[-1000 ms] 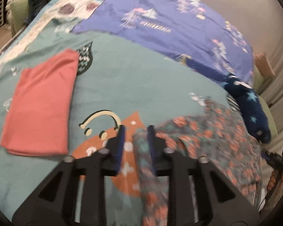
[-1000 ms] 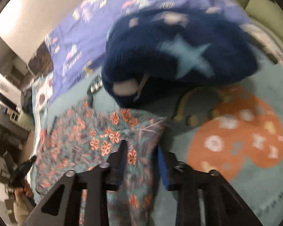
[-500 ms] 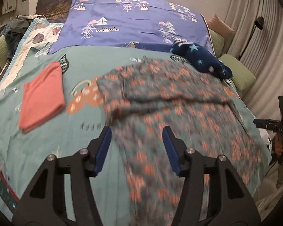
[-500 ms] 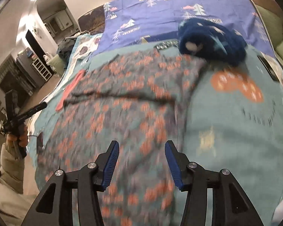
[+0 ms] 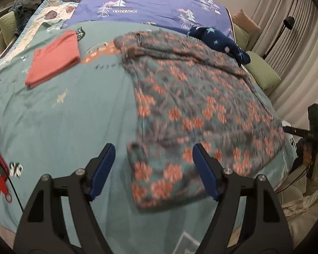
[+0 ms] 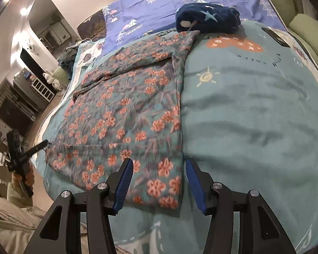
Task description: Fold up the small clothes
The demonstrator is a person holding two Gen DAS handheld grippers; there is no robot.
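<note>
A grey floral garment (image 5: 193, 97) with orange flowers lies spread on the teal bedspread (image 5: 78, 114), its far end folded over. It also shows in the right wrist view (image 6: 125, 114). My left gripper (image 5: 153, 169) is open and empty above the garment's near left corner. My right gripper (image 6: 158, 182) is open and empty above its near right corner. A folded coral-red garment (image 5: 55, 58) lies at the far left of the bed.
A dark blue starred plush (image 5: 220, 40) lies at the garment's far right corner, also in the right wrist view (image 6: 207, 17). A purple tree-print sheet (image 5: 150, 2) covers the bed head. Green pillows (image 5: 262, 72), curtains and a floor lamp stand at the right.
Both grippers let go of the floral garment's far end, opened, and pulled back toward the near edge of the bed. The garment now lies flat with its far end folded over.
</note>
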